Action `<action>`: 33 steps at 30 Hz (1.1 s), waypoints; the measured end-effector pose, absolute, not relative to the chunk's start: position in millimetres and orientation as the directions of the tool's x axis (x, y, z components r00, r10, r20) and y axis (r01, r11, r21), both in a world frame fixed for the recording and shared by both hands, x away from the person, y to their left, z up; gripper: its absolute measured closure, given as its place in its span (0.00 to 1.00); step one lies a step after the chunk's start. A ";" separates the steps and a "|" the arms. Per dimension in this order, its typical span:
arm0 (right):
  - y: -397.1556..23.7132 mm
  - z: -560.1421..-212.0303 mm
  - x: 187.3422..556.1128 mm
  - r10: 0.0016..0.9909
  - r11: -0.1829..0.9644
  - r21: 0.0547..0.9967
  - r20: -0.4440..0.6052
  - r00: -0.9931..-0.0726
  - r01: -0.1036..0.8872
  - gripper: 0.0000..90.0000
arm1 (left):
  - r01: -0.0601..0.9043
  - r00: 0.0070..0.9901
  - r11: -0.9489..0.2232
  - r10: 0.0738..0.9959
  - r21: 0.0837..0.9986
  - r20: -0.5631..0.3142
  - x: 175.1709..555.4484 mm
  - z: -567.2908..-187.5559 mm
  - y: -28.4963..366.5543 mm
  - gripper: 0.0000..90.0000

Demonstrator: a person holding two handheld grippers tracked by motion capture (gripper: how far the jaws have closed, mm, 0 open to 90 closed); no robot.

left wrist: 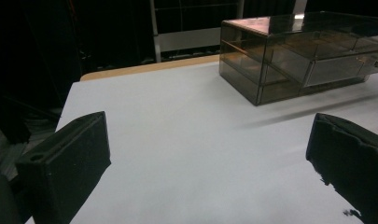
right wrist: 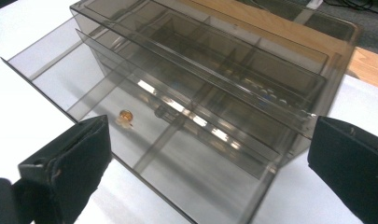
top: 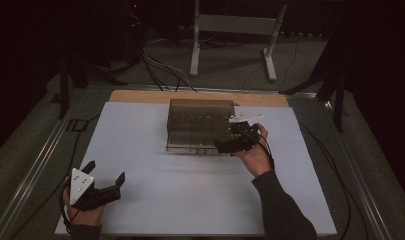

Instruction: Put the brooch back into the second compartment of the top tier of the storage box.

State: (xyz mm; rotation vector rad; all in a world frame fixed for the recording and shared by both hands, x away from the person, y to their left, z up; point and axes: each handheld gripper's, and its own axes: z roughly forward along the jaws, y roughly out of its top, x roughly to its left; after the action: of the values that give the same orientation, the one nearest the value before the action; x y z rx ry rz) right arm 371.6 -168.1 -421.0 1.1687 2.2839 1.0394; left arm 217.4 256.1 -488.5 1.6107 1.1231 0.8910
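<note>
The right gripper (top: 238,137) sits just right of centre in the high view, its 2 jaws spread wide with nothing between them. The right hand (top: 255,152) holds it from below, the forearm in a dark sleeve (top: 282,207) rising from the lower right of the frame, the gripper pointing left at the front right corner of the drawer box (top: 200,125). A white piece (top: 244,119) lies just above the gripper at the box's right edge; what it is cannot be told.

In the right gripper view the 2 jaws stand at the lower left and lower right corners, and the drawer box (right wrist: 200,88) lies between and beyond them. It is smoky, see-through plastic with stacked drawers split by dividers. The lowest drawer (right wrist: 130,126) is pulled out toward the lower left of that frame. A small amber bead (right wrist: 125,115) lies in one of its compartments, near the left jaw. Small pale things show dimly in an upper compartment, too blurred to name.

The left gripper (top: 106,186) rests at the lower left of the high view on the white surface (top: 190,200), jaws wide and empty, the left hand (top: 82,212) beneath it, well apart from the box.
</note>
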 end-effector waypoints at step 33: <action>-241.6 -446.8 319.5 0.871 0.290 0.815 -0.008 -0.491 0.501 0.00 | 0.265 0.309 -0.125 0.950 0.956 0.039 218.1 -488.3 255.6 0.00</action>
State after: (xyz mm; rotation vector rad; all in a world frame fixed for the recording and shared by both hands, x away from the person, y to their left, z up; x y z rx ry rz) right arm 319.5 -241.6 -446.8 1.2259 2.1087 1.0815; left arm 218.1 255.6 -488.3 1.6071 1.1324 0.8872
